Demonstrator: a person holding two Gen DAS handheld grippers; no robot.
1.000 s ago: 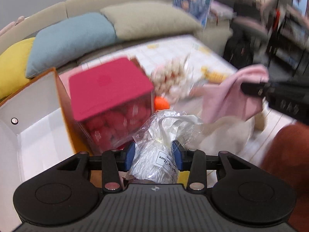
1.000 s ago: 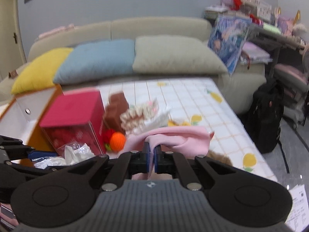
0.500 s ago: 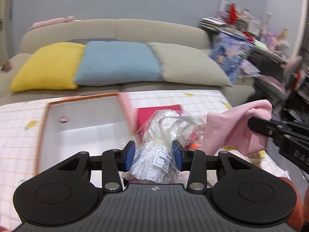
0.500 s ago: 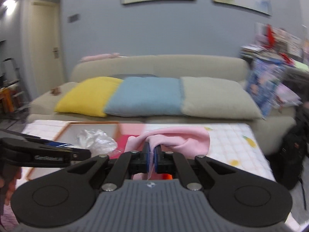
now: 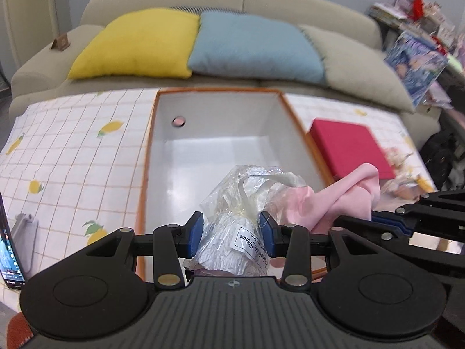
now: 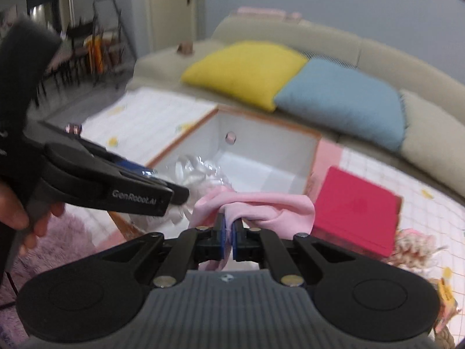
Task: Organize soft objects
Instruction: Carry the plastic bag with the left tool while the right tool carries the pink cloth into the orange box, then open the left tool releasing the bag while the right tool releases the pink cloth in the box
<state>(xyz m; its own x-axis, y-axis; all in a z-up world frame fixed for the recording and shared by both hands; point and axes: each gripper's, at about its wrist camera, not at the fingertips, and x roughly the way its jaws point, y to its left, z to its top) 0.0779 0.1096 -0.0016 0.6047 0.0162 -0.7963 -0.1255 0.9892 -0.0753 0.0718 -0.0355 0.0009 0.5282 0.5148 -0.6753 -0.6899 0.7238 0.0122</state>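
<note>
While carrying both loads above the near end of the open white box (image 5: pixel 162 145), left gripper (image 5: pixel 231 235) clamping the crinkly plastic bag (image 5: pixel 247 203), right gripper (image 6: pixel 229 240) pinching the pink cloth (image 6: pixel 261 206), just right.

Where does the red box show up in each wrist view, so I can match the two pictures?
Left wrist: the red box lies right of centre, just right of the orange-rimmed white box.
Right wrist: the red box sits at right, beyond the pink cloth, again right of the white box.
Shared landmark: the blue cushion on the sofa.
</note>
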